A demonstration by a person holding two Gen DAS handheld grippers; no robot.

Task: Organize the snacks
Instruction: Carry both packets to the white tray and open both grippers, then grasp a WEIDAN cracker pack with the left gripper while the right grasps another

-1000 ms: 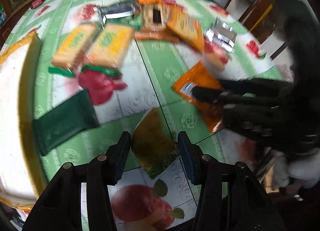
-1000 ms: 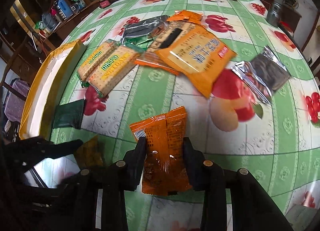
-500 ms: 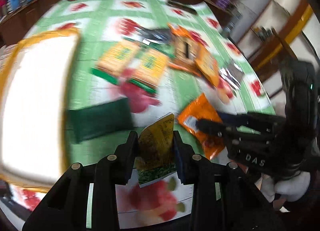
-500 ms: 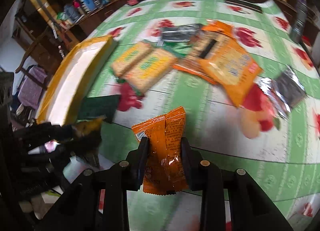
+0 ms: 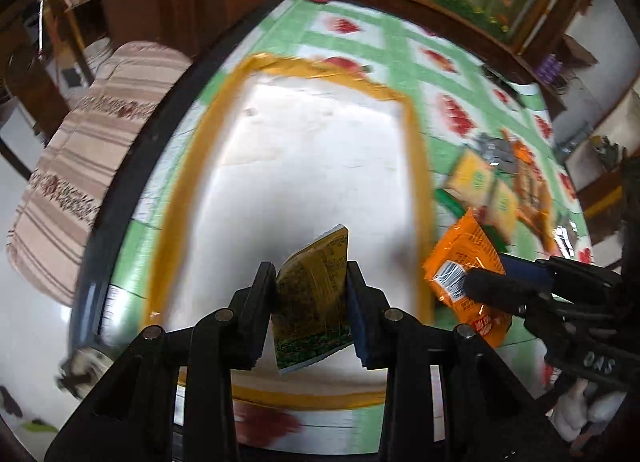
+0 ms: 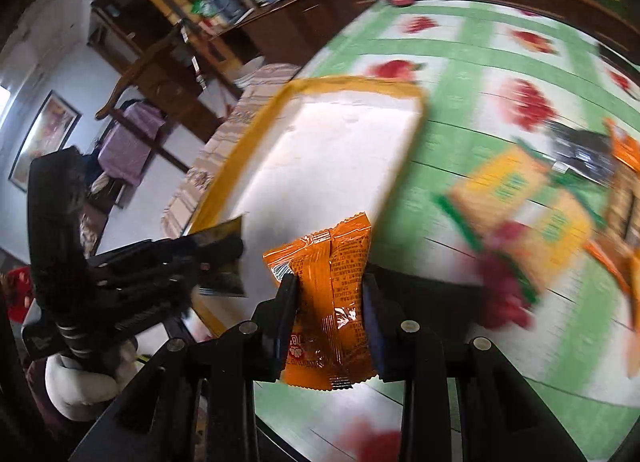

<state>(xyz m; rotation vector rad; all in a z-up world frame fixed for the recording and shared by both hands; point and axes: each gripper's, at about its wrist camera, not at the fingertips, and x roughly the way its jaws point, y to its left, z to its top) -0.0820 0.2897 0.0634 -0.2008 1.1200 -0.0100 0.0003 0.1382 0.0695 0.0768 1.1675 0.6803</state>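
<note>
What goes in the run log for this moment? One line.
left gripper: shut on yellow packet above white tray | right gripper: shut on orange packet beside tray | nothing released yet

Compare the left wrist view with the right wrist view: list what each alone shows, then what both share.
Left wrist only: the tray's near rim and the yellow packet's printed face.
Right wrist only: the orange packet's full back seam, and a purple cloth on furniture.
Both: the left gripper shut on the yellow packet, the right gripper shut on the orange packet, the tray, and the cracker packs.
</note>
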